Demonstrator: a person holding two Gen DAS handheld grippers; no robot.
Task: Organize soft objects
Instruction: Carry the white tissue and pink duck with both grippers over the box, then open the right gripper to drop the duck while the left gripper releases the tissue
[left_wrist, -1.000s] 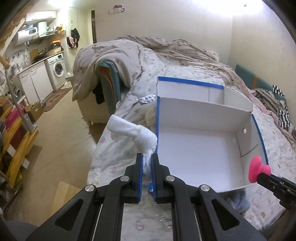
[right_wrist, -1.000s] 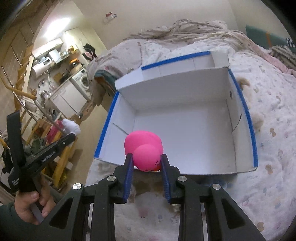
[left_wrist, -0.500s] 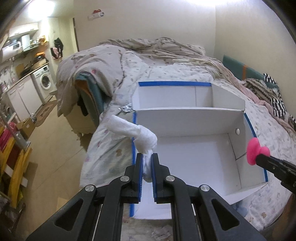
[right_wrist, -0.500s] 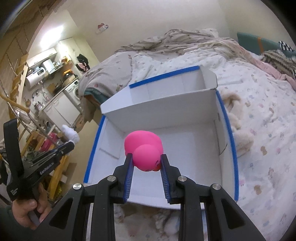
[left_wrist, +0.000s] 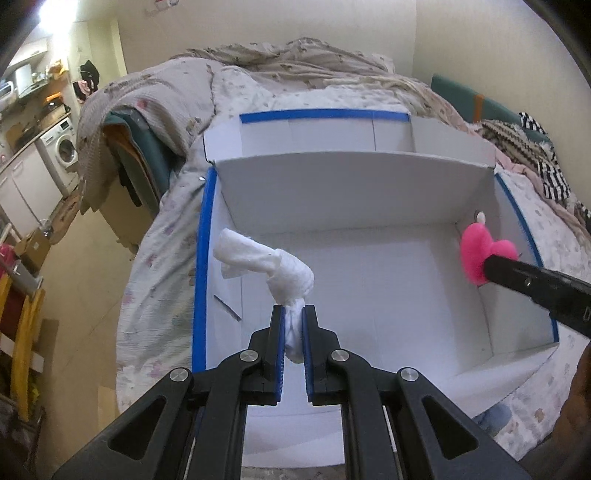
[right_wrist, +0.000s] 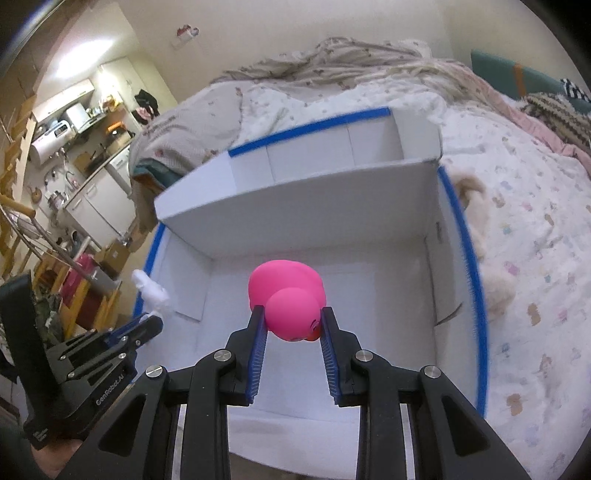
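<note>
left hand-held gripper (left_wrist: 293, 328) pinches white cloth (left_wrist: 273, 267); right hand-held gripper (right_wrist: 291, 325) grips pink toy (right_wrist: 286, 301).

Left black two-finger gripper with blue pads (left_wrist: 293, 325) clamped on something white, right black blue-padded gripper (right_wrist: 291, 325) closed around something pink, both held forward, side by side.
</note>
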